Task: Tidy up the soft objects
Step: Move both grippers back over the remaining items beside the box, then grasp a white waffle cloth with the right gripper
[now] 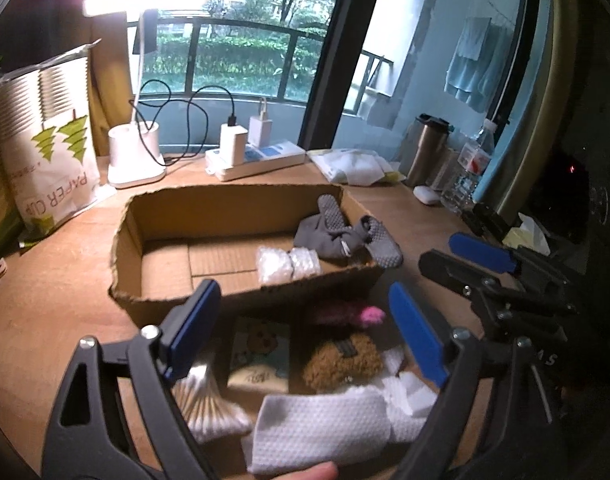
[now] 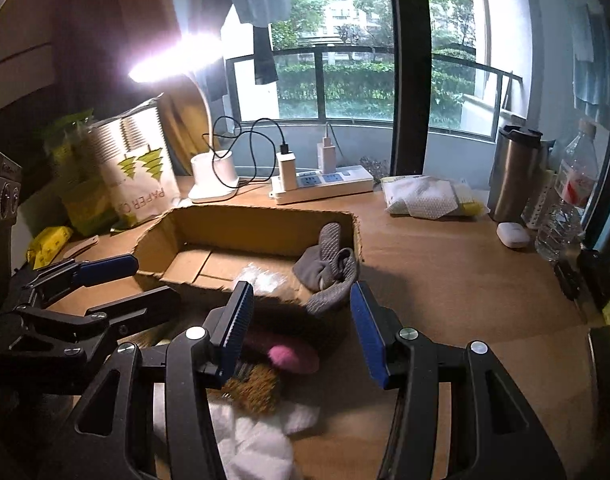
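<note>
**Picking the next soft item for the box**

Left to right across the near pile: cotton swabs (image 1: 209, 404), a small bear-print pack (image 1: 261, 356), a brown plush toy (image 1: 341, 360) with a pink fuzzy piece (image 1: 369, 316) just behind it, and white cloths (image 1: 321, 428) nearest the camera. All lying on the worktop (image 1: 53, 312), just in front of the cardboard box (image 1: 145, 300).

Left gripper (image 1: 305, 340): jaws wide apart, holding nothing, hovering over the pile. Right gripper (image 2: 301, 332): likewise spread and empty, above the pink piece and plush.

Best to pinch one item at its bulk, probably the plush, not a loose cloth corner, then lift well clear of the torn front wall before crossing.

Inside the box: bare floor at left, bubble wrap (image 1: 287, 266) mid-right, grey socks (image 1: 341, 232) at far right, one draping over the rim. Better to drop toward the left. Open worktop right of the box; grippers near each other, so room for one mover at a time.
</note>
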{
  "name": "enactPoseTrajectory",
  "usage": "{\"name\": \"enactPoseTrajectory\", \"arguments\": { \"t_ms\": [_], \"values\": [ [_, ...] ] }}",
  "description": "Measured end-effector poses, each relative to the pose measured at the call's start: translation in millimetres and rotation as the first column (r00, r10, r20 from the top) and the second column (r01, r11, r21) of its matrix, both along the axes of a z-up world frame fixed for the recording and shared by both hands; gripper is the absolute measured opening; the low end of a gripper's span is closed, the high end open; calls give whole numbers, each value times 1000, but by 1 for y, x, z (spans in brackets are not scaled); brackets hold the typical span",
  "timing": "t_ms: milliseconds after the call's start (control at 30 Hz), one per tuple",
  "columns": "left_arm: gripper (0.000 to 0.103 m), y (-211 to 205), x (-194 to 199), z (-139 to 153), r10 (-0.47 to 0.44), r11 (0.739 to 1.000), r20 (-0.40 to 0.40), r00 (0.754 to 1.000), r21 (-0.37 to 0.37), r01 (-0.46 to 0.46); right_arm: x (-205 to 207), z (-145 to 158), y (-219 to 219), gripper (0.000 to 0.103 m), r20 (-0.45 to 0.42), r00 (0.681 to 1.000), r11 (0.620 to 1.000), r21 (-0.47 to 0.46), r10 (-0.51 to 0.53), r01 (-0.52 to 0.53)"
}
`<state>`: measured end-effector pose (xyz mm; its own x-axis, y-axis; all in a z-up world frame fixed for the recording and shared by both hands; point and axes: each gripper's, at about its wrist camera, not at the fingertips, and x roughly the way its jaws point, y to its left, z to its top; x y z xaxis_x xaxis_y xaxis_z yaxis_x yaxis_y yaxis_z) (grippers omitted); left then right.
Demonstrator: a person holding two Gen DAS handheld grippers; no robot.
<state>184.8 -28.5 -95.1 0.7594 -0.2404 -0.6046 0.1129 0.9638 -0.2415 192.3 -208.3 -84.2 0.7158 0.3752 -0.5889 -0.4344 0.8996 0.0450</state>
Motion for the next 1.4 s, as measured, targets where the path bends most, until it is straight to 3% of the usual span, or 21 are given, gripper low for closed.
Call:
{"name": "enactPoseTrajectory", "arguments": {
  "t_ms": [333,800,1400],
  "values": [
    [88,14,-32,-5,23,999,10,1000,30,-23,-28,-6,3,53,-1,1000,999,-31,-9,9],
    [88,14,-63,-30,22,999,-34,999,32,-20,-61,-42,-1,55,-74,997,998,-62,-15,11],
    [88,-12,-67,-56,-27,997,-115,993,68,35,-75,-88,3,56,-192,979,996,-53,62,-73]
  ]
}}
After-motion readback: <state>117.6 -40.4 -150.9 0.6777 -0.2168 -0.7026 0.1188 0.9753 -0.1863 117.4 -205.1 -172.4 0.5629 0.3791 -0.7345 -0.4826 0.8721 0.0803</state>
